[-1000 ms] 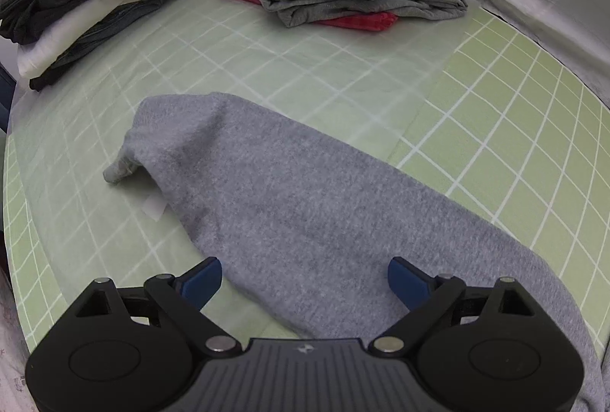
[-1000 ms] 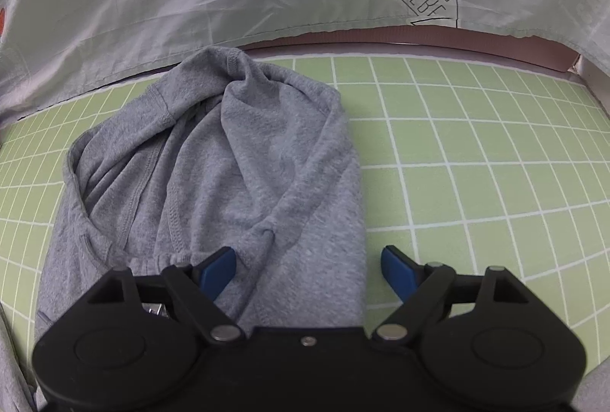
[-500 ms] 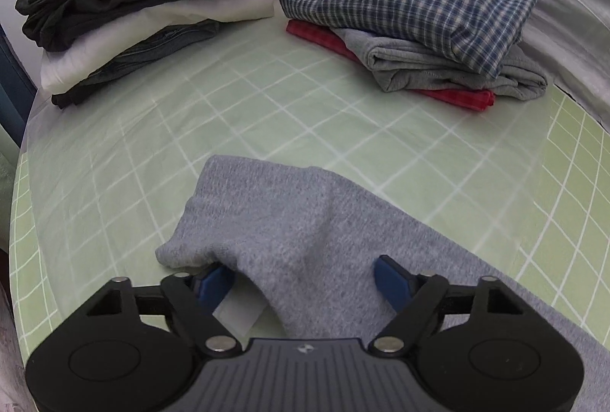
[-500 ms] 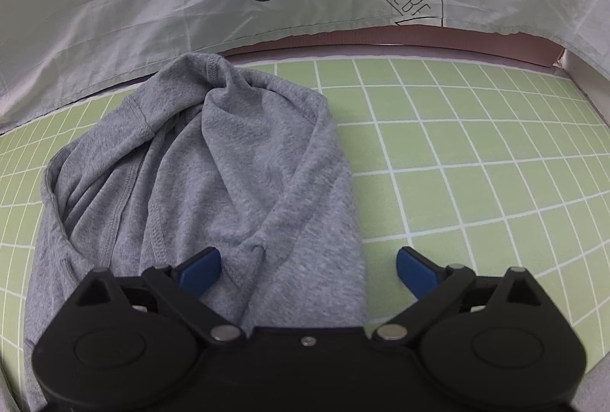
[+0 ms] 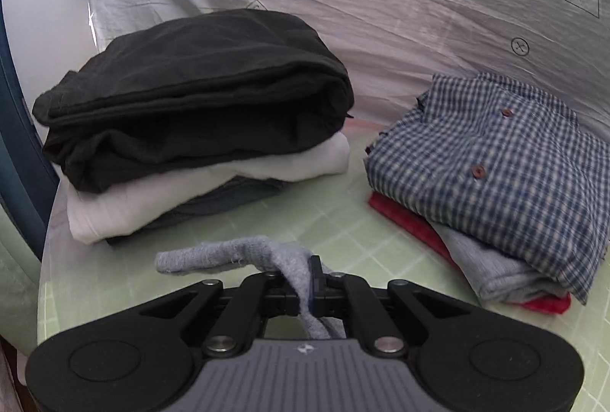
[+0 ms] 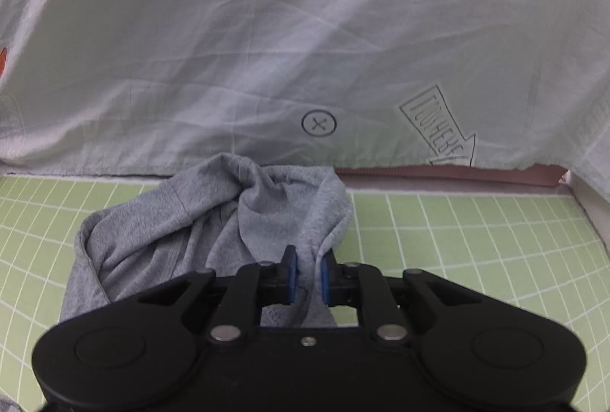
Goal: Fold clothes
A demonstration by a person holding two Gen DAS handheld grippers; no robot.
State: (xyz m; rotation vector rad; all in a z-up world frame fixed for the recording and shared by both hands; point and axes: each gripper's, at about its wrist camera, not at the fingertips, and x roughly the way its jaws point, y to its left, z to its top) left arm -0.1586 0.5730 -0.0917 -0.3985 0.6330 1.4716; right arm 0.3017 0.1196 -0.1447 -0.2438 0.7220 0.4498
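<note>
Two grips: left gripper [image 5: 310, 284] and right gripper [image 6: 307, 276] both pinched tight on the grey garment [image 6: 267, 217]
Garment: bunched on the green grid mat [image 6: 476, 240], its far end by the white sheet [image 6: 305, 30]; one corner juts past the left fingers
Stacks: dark-topped pile [image 5: 198, 107] and plaid-topped pile [image 5: 495, 160] sit folded beyond
Risk: thin pinch of knit may slip if pulled; a wide swing could drag cloth into the piles
</note>
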